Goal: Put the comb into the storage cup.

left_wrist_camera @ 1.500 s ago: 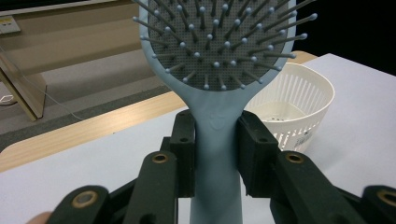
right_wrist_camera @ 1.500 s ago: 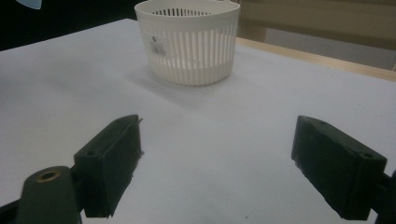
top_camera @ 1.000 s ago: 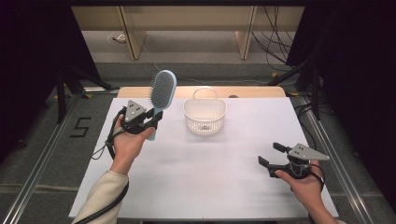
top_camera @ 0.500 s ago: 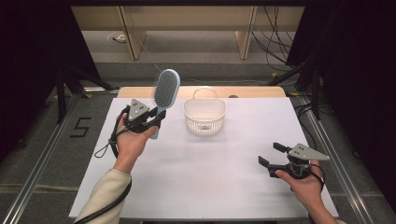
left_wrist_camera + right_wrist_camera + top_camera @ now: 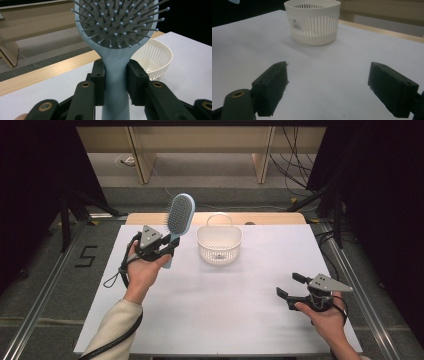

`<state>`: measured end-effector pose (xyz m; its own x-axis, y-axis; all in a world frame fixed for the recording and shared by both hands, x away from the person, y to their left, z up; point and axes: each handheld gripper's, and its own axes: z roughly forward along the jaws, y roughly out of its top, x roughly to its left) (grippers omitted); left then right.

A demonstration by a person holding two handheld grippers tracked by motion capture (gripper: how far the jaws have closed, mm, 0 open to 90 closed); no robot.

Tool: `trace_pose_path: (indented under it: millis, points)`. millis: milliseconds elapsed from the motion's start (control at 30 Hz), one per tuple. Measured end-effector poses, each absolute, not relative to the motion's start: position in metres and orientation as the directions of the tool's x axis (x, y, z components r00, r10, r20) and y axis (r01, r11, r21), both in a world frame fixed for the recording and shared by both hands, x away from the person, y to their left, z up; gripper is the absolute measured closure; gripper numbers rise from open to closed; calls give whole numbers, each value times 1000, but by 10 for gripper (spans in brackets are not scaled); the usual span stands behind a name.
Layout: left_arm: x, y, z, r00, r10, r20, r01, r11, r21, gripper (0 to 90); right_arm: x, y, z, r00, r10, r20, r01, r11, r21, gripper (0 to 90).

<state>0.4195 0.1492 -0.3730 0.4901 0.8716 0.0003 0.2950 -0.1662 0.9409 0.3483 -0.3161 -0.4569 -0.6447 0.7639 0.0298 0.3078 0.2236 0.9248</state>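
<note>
Blue paddle hairbrush [image 5: 117, 32] pinched by left hand-held gripper [image 5: 115, 75].
Smooth plastic handle, ball-tipped bristles; slotted white basket [image 5: 219, 245] beside; right hand-held gripper [image 5: 328, 87] spread.

Black curtains [image 5: 30, 180] are flanking a grey floor [image 5: 200, 200]. Pale wooden furniture [image 5: 200, 140] is standing beyond the white tabletop [image 5: 225, 295], cables [image 5: 295, 150] trailing

Hairbrush [image 5: 179, 215] left of basket [image 5: 219, 245]; basket on table [image 5: 240, 290], far centre.

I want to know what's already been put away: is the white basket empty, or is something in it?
Empty, as far as it shows. In the high view the basket shows only its bare slotted floor, and the hairbrush is outside it, clamped in the left gripper.
</note>
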Motion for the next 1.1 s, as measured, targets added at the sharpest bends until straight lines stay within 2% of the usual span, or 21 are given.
trace_pose_path:
  millis: [1100]
  points:
    - [426, 139, -373, 507, 862, -4, 294, -169, 941, 696, 349, -317, -457, -643, 765, 34, 308, 218, 926, 171]
